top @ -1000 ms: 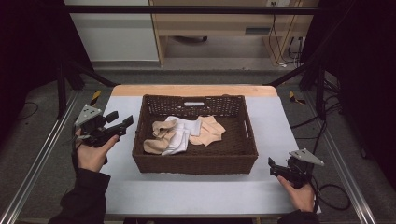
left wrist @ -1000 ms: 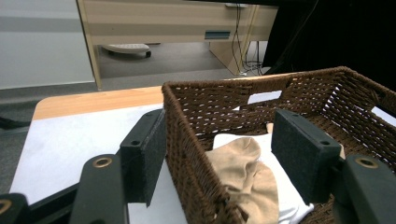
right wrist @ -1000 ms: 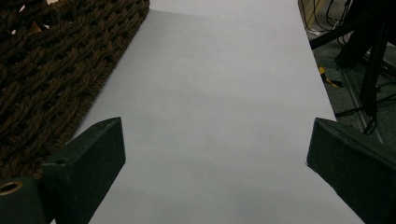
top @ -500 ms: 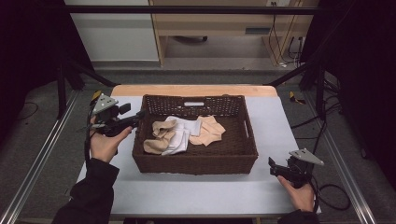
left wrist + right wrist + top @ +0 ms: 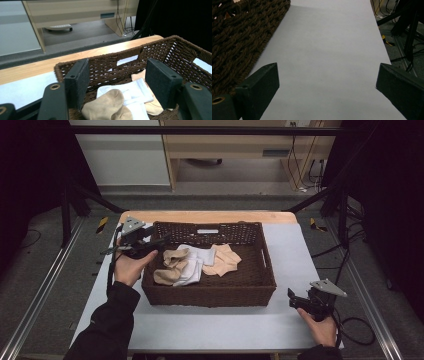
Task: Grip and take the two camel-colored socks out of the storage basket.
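Observation:
A dark brown wicker basket [image 5: 210, 292] stands in the middle of the table and holds tan socks [image 5: 170, 265] and a white sock [image 5: 196, 264]. My left gripper [image 5: 161, 241] hangs over the basket's left rim, open, jaws pointing in toward the socks. In the left gripper view the tan sock [image 5: 107, 106] and white sock [image 5: 132, 90] lie just beyond the open jaws [image 5: 117, 82], inside the basket [image 5: 175, 53]. My right gripper [image 5: 294, 299] rests low at the table's front right, open and holding nothing, with the basket's woven wall [image 5: 234, 37] to its left.
The white table top [image 5: 295, 255] has bare room right of the basket and along the front edge. A wooden strip [image 5: 210, 216] runs along the far edge. Metal frame rails [image 5: 45, 285] flank the table, and cables [image 5: 357, 325] lie on the floor at right.
My left gripper has moved from the table's left side toward and over the basket's left rim. The right gripper has stayed in place.

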A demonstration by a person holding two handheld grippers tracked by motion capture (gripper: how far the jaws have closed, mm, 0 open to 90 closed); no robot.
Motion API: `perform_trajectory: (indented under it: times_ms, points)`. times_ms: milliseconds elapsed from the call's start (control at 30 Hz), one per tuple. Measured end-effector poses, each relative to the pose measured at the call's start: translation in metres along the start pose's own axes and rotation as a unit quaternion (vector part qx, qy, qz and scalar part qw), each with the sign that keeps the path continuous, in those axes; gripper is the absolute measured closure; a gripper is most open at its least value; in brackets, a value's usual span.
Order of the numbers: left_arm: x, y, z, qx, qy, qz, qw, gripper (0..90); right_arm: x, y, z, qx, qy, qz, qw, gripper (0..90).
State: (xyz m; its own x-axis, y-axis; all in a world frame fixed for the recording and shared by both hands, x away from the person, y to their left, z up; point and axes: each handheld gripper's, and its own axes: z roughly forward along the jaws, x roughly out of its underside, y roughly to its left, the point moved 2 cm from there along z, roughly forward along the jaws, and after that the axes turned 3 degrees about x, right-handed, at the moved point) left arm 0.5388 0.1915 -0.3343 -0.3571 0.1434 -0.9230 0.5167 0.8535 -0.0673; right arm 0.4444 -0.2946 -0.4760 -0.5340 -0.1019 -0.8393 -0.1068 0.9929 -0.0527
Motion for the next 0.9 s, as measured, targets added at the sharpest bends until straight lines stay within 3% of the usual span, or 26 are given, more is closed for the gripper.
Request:
perform_trajectory:
  times_ms: [400, 633, 900]
  points:
    - [0.01, -0.014, 0.039, -0.002, 0.026, 0.015, 0.9995, 36.5, 0.0, 0.0, 0.0, 0.001, 0.0, 0.001, 1.0, 5.1]
    - [0.028, -0.012, 0.057, -0.007, 0.054, 0.019, 0.9983, 36.9, 0.0, -0.001, 0.0, 0.002, 0.0, 0.0, 1.0, 5.0]
    - [0.048, -0.005, 0.065, -0.015, 0.089, 0.015, 0.9958, 41.5, 0.0, 0.0, 0.0, 0.002, 0.001, -0.001, 1.0, 5.1]
